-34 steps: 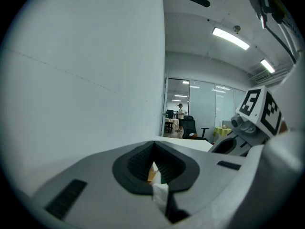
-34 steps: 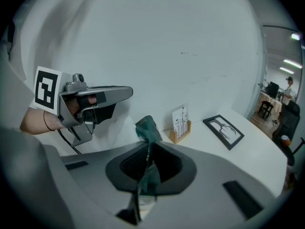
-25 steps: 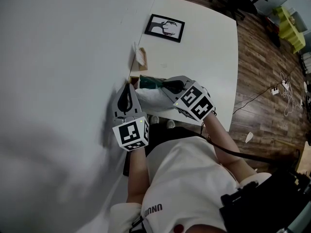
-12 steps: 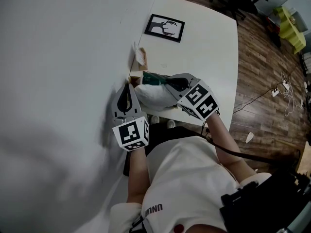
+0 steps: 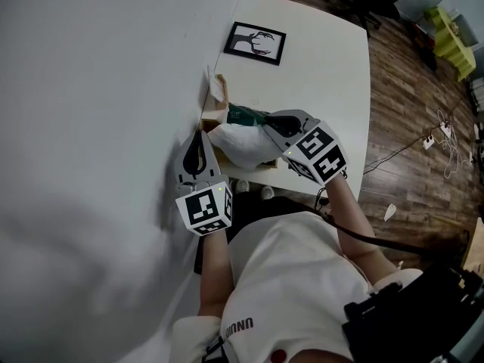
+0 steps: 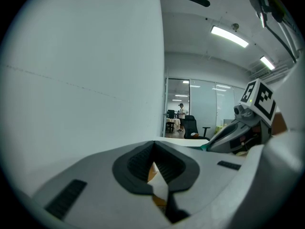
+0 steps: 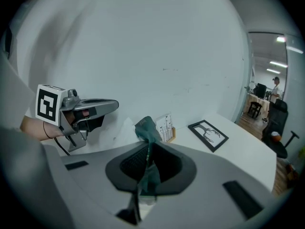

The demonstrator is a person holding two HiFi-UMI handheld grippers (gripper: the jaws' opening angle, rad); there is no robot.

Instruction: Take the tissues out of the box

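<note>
On white table (image 5: 325,66), right tongs (image 5: 261,119) pinch teal tissues (image 5: 242,115); left tongs (image 5: 201,131) seemingly clamp box (image 5: 208,122).

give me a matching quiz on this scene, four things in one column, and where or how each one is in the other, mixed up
Things:
1. left tool
2. right tool
3. framed picture
4. card holder

Place or state:
A. lies flat on the table
B. shut on green wrapping
C. stands by the wall
D. shut on a thin white-and-brown flap

Pairs: 1-D, 2-B, 3-A, 4-C
</note>
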